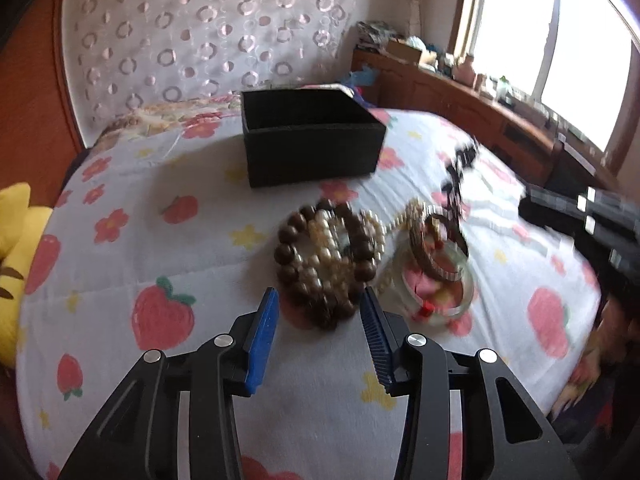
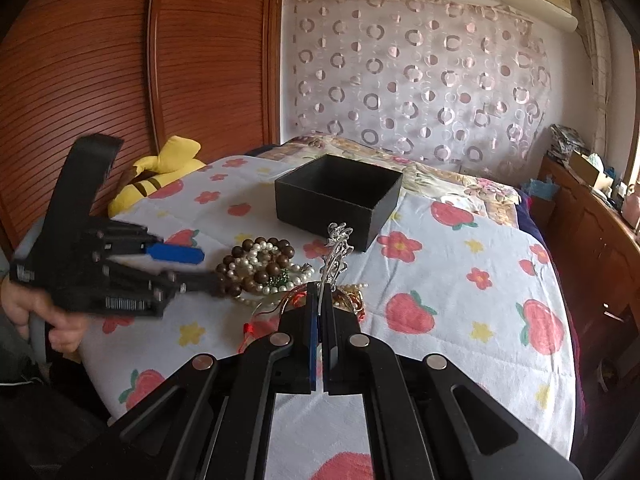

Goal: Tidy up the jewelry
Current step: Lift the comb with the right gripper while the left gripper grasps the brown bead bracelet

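A heap of jewelry lies on the strawberry-print bedspread: a brown bead bracelet (image 1: 320, 280) tangled with pearl strands (image 1: 328, 248), plus gold and clear bangles (image 1: 436, 256) to its right. My left gripper (image 1: 320, 300) is open, its blue pads either side of the bracelet's near end, not clearly pressing. In the right wrist view the left gripper (image 2: 210, 268) reaches in from the left toward the brown bead bracelet (image 2: 256, 264). My right gripper (image 2: 325, 286) is shut on a silver filigree ornament (image 2: 338, 252), held upright above the heap. An open black box (image 1: 312, 148) (image 2: 340, 200) stands beyond.
A yellow plush toy (image 2: 160, 172) lies at the bed's left edge by a wooden wardrobe (image 2: 100, 80). A cluttered wooden sideboard (image 1: 460, 84) runs under the window on the right. A person's hand (image 2: 52, 316) holds the left gripper's handle.
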Demonstrator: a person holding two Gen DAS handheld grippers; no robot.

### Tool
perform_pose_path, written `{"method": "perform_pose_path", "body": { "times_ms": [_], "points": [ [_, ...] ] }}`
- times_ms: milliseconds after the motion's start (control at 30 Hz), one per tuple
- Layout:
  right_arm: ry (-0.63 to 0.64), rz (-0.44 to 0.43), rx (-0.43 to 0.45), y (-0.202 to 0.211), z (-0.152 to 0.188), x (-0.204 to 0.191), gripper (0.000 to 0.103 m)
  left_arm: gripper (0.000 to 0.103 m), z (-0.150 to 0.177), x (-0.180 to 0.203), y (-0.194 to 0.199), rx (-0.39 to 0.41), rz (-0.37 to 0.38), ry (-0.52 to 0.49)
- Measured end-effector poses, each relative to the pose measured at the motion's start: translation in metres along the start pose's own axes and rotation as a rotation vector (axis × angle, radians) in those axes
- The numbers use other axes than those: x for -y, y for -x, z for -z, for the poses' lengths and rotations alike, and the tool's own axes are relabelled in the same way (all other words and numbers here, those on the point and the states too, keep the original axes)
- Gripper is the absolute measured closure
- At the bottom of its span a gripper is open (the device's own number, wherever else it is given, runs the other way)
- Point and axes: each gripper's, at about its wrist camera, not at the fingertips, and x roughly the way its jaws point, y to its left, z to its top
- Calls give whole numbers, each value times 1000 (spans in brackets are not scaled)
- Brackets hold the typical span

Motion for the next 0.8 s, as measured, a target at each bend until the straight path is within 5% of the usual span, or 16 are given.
{"method": "perform_pose_path", "body": {
  "times_ms": [200,500,800],
  "points": [
    [-8,-5,-1,-2,1,0,101,78,-25,-15,-17,-20,-15,11],
    [-6,-12,-1,-3,1,-3,101,82,-38,-24,-50,-107,-14,-6],
    [-6,-10,-4,-3,2,-5,101,91,-45,-20,-36,-58,-13,-30]
  ]
}}
